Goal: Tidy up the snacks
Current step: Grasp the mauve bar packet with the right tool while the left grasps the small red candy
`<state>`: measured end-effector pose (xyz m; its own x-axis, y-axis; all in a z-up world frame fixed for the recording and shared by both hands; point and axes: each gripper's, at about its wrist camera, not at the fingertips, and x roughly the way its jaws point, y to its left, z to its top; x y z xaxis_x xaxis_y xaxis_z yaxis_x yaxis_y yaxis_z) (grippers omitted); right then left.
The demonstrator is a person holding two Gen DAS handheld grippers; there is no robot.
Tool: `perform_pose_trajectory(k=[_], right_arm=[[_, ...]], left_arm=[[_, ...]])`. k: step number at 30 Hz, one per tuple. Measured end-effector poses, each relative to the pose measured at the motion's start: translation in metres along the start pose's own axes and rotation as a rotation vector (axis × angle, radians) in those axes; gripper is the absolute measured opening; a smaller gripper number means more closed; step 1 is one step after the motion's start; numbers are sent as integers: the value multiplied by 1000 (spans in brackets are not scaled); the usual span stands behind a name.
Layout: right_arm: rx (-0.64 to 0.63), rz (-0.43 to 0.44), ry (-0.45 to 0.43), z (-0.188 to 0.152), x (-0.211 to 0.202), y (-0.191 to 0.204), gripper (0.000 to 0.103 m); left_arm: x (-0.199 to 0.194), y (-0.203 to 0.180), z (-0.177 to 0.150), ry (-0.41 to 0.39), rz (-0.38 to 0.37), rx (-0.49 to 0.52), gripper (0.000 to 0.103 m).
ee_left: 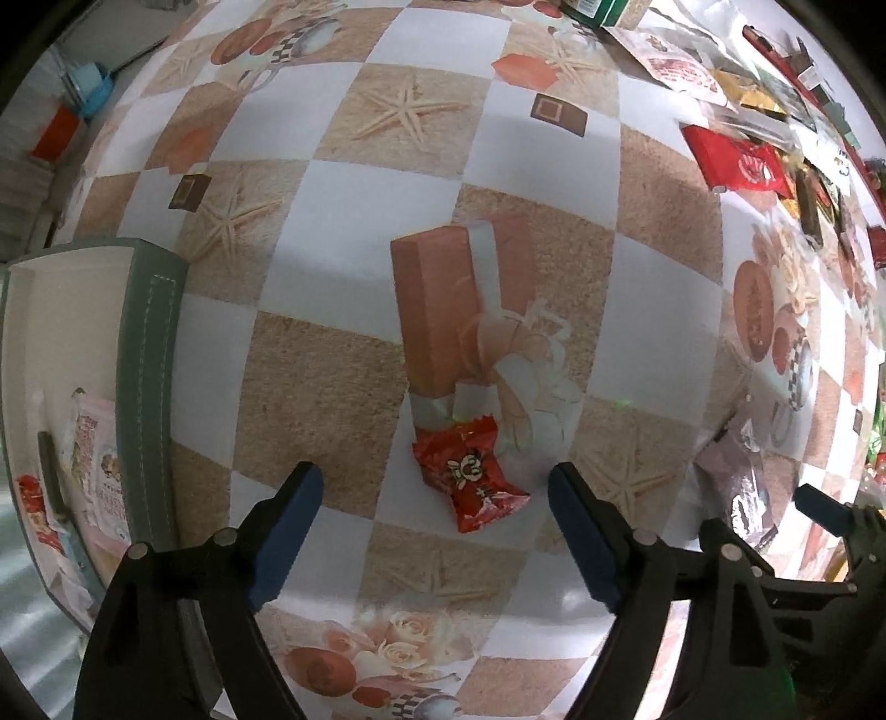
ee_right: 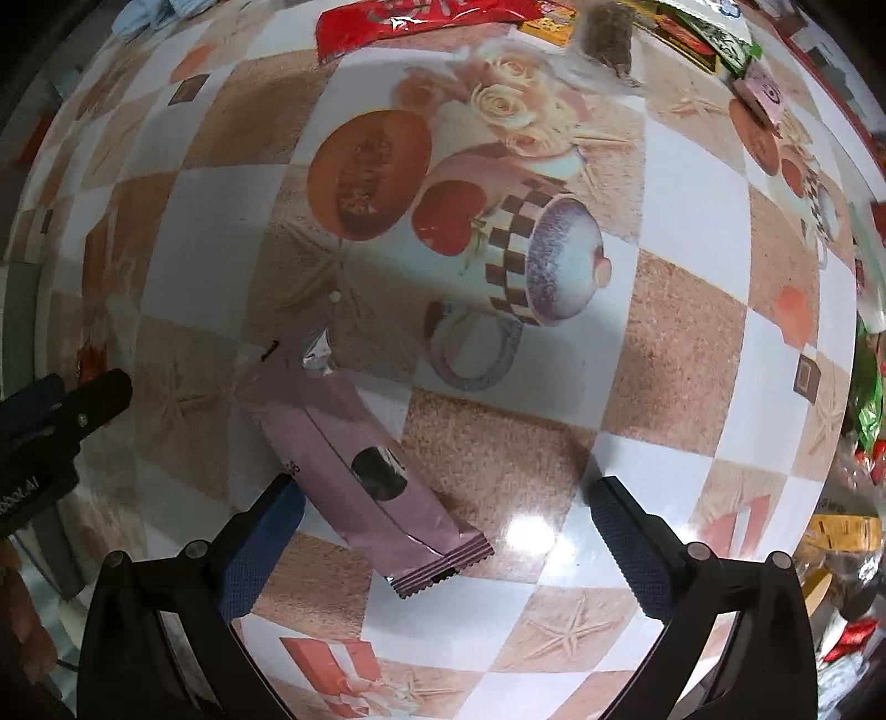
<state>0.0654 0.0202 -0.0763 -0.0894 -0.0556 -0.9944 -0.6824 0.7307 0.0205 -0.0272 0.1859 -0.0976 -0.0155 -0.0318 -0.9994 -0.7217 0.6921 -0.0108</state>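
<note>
A small red candy packet (ee_left: 468, 479) lies on the patterned tablecloth (ee_left: 387, 138), directly between the blue pads of my left gripper (ee_left: 433, 473). The jaws stand wide and neither pad touches the packet. In the right wrist view a long mauve snack bar (ee_right: 365, 476) lies diagonally on the cloth. My right gripper (ee_right: 446, 490) is open above it, with its left pad close to the bar's edge and its right pad well clear. The same mauve bar (ee_left: 736, 487) shows at the right of the left wrist view.
A grey-green box (ee_left: 152, 354) with a white inside stands at the left and holds several snack packets. Many loose snacks, among them a red pack (ee_left: 731, 160), are piled at the far right. More packets (ee_right: 421, 19) line the top and right edge in the right wrist view.
</note>
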Motion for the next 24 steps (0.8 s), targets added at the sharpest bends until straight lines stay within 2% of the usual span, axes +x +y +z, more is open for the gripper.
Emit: perform_pose_trajectory(k=[4,8,9,10,13,15,16,17,18,19,21,24], right_arm=[[-8,-1,39,16,1,4,103],[-59,-22,21,21,7,25,103],[-68,-27,17,21,7,29,100],[-76,-21,11,21,7,32,98],[-98,-23,-19,18,2,46,80],[-109,-24,-32,18,-5,55,56],[-109,-26,-35,17,-7,60,49],[-101,-28,-36,17,-9,63,38],[-94,-28,-36,17,-9,65,34],[-83,-23,-32,16,-9,65,34],[-67,-10,-28,15,-14,65,34],[-34,20,-10,5,-11,66,34]], left_arm=[[8,3,0,24,-1,-27,99],[10,1,5,33,-4,-6,96],[10,0,8,30,-4,8,94],[8,-8,9,21,-3,27,89],[3,-23,9,7,-8,64,74],[2,-27,10,7,-14,78,65],[1,-31,12,6,-17,87,56],[-6,-31,13,3,-19,91,50],[-7,-33,13,3,-25,104,36],[-10,-33,15,8,-34,126,28],[-10,-36,14,15,-48,148,23],[-8,-36,5,17,-56,185,23]])
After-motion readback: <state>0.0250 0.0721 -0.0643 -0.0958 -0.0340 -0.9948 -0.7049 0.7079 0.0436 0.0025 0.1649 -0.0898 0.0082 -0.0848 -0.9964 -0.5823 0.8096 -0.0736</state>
